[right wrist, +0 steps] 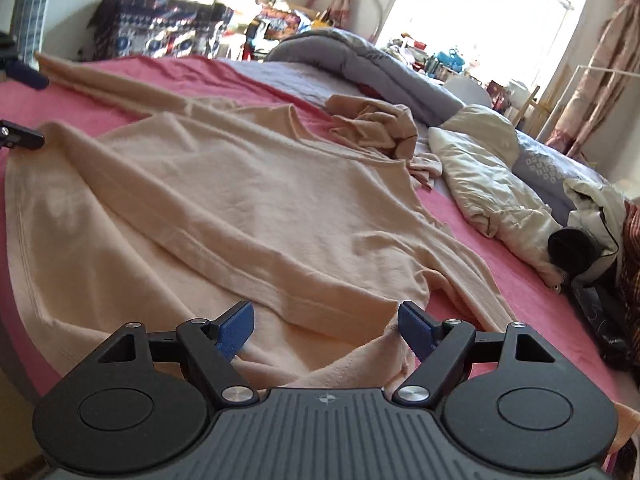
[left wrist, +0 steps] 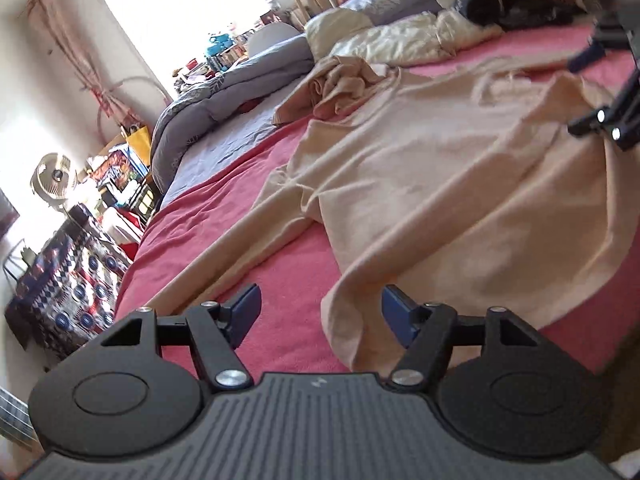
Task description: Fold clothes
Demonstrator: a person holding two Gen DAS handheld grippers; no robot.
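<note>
Bright window point(right wrist: 480, 12), tied pink curtains point(right wrist: 592, 76), fan point(left wrist: 54, 178), pink-covered bed point(left wrist: 224, 216), cluttered room

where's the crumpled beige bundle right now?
The crumpled beige bundle lies at the far end of the spread beige shirt, on the pink sheet, beside the grey duvet and left of the cream pillow.

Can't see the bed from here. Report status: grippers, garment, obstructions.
Left gripper open, empty. Right gripper open over the hem, no grip. Beige long-sleeved top spread on pink blanket, wrinkled, unfolded. Second beige garment bunched beyond; otherwise clear.
</note>
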